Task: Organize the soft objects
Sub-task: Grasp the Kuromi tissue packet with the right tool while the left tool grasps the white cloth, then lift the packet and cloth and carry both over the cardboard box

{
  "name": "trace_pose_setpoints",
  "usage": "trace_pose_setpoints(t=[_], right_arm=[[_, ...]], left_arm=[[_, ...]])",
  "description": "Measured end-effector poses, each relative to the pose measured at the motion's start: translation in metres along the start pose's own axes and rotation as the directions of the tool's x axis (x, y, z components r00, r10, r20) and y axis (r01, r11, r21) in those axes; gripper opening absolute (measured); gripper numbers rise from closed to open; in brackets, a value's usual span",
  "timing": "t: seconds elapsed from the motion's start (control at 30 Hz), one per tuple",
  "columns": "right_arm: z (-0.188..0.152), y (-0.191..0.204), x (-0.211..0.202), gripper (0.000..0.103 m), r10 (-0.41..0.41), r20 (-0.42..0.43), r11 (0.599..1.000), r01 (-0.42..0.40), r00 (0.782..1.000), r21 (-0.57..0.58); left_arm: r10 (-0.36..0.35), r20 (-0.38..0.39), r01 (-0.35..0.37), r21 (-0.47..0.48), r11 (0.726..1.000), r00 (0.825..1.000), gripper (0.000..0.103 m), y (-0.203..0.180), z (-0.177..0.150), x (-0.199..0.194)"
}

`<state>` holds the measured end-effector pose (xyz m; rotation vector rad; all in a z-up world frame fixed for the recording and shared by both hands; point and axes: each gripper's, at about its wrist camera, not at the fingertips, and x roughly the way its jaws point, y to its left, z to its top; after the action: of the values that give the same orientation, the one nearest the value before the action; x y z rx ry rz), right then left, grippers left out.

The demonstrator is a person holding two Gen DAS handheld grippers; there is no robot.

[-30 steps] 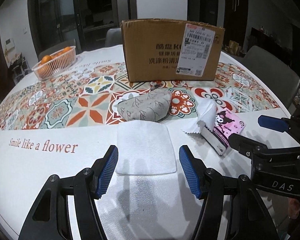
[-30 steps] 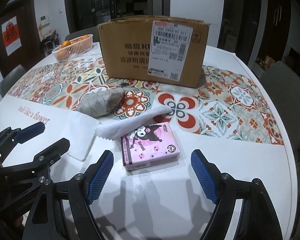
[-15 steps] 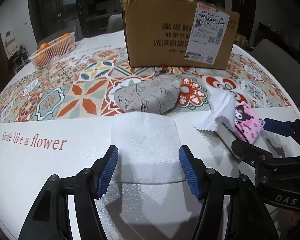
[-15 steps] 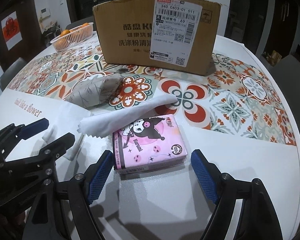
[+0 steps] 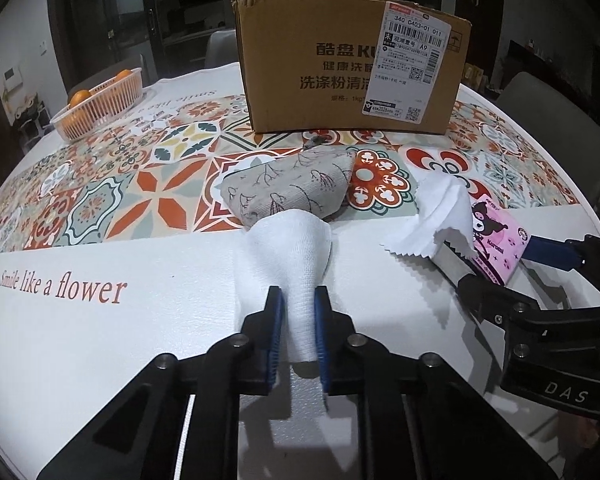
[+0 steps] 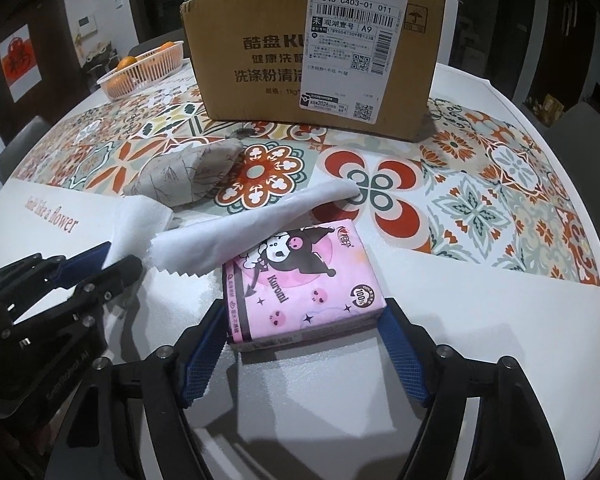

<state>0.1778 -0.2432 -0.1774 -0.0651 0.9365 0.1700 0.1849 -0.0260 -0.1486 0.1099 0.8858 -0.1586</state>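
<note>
Left hand-held gripper (image 5: 298, 330) pinches the white cloth (image 5: 290, 256) low over the table; right hand-held gripper (image 6: 302, 346) clasps the pink tissue pack (image 6: 300, 280).

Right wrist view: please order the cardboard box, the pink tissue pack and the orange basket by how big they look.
1. cardboard box
2. pink tissue pack, which lies very near the camera between the right gripper fingers, so its look is enlarged
3. orange basket, far away
</note>
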Motion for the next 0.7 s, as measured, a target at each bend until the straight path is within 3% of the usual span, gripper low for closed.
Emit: trace_pose_setpoints(t=[0.23,0.7], right_arm=[[-0.003,0.004,-0.006,0.075,-0.007,0.005,1.000,0.007,1.000,-0.002],[-0.005,0.013,-0.044,0.075,-0.010,0.070,1.000,0.009,0.998,0.010]], left_arm=[[-0.007,-0.003,0.007,0.007,1.000,1.000,0.009,0.000,-0.002,-0.006],[-0.028,0.079,0.026,0.018,0.999,0.996,0.009,0.001,0.002,-0.046]])
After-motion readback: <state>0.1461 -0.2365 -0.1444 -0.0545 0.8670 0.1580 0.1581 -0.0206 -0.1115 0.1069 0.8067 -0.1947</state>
